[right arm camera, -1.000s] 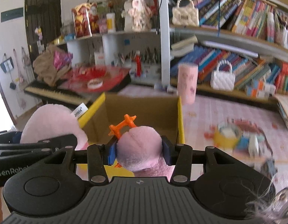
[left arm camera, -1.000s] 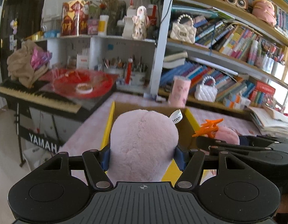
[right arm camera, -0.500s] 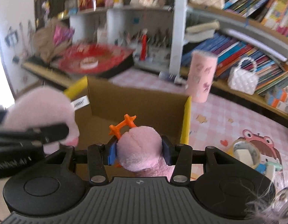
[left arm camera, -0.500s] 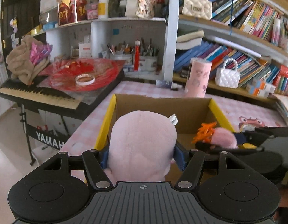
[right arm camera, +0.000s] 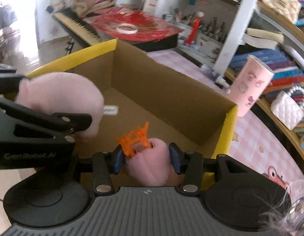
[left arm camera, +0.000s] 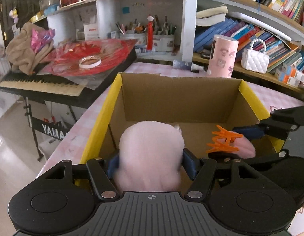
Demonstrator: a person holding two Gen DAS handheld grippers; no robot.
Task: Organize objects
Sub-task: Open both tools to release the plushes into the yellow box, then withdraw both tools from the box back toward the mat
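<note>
While over one box (left arm camera: 179, 100) | two tongs (left arm camera: 151, 162) (right arm camera: 146, 157) | two plush toys (left arm camera: 152, 157) (right arm camera: 150, 163) gripped

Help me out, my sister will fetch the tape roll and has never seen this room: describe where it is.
Left of the yellow-rimmed cardboard box stands a black Yamaha keyboard with a shiny red wrapping spread on top. The tape roll lies flat on that red sheet. It is the only pale ring there, with a brownish inside.

Pink cup (left arm camera: 222, 56) beside white handbag (left arm camera: 254, 60) — keyboard (left arm camera: 41, 85) left.
</note>
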